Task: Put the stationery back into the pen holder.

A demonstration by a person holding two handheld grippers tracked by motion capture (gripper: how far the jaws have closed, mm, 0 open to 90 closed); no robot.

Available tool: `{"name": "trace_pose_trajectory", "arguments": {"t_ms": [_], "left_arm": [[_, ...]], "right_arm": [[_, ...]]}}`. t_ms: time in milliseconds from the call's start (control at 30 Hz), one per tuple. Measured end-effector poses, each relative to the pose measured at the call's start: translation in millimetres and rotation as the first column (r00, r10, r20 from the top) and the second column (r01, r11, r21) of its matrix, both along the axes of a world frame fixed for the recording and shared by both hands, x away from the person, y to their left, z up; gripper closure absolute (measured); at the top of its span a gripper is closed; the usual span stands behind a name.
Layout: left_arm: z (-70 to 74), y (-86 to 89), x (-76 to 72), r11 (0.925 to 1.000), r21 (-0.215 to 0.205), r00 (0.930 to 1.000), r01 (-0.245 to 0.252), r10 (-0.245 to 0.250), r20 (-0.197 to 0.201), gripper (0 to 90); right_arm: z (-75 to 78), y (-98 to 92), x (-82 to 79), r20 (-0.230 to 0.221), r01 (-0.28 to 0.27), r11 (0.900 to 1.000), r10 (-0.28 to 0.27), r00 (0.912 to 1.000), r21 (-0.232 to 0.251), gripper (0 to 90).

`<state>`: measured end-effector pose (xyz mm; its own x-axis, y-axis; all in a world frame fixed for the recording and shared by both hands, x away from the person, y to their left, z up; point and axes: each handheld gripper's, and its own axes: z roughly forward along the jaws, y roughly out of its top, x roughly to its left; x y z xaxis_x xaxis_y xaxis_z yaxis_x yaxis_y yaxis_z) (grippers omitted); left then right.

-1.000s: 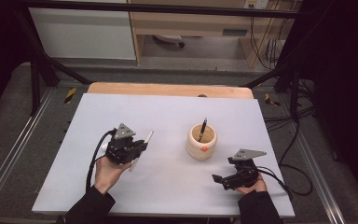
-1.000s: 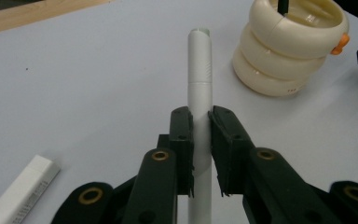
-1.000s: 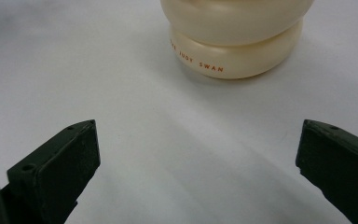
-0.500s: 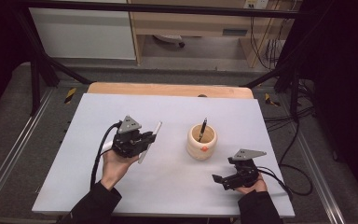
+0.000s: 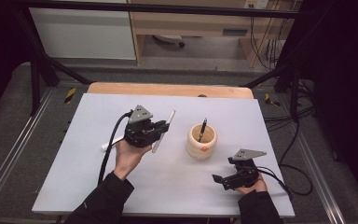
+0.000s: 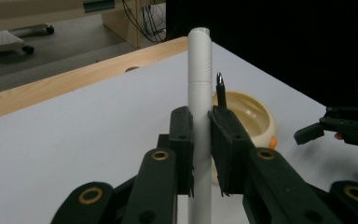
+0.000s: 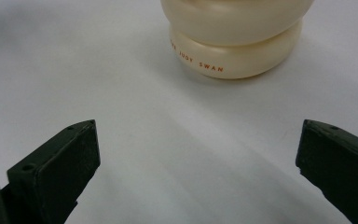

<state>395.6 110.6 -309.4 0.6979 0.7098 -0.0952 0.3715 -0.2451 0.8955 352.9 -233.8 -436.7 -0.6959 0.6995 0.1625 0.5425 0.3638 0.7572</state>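
Observation:
My left gripper [image 5: 160, 129] is shut on a white capped pen [image 5: 168, 119], held off the table and slanting up to the right. In the left gripper view the white pen [image 6: 199, 65] stands upright, pinched between the two black pads [image 6: 182, 140]. A cream pen cup [image 5: 201, 142] sits right of it with a black pen [image 5: 203, 128] standing inside. The same cup [image 6: 254, 119] lies just beyond the jaws. My right gripper [image 5: 223, 172] rests on the table near the front right, open and with nothing in it. Its jaws [image 7: 198, 158] stand wide apart, facing the cup [image 7: 235, 42].
The white tabletop [image 5: 98, 186] has a wooden strip [image 5: 168, 88] along its far edge. Black cables [image 5: 289, 182] trail off the right side. Metal frame rails [image 5: 9, 154] run along both sides of the table.
My left gripper has risen and moved right toward the cup, carrying the white pen. The right gripper has stayed where it was.

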Motion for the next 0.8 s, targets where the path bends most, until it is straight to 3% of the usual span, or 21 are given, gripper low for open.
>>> {"name": "trace_pose_trajectory", "arguments": {"t_ms": [800], "left_arm": [[13.3,-55.2,19.3,0.9985,-0.017,0.9982,0.052,-0.052,0.032,78.4]], "right_arm": [[0.9,-0.6,-0.4,0.0,-0.002,1.0,0.002,1.0,0.001,0.4]]}}
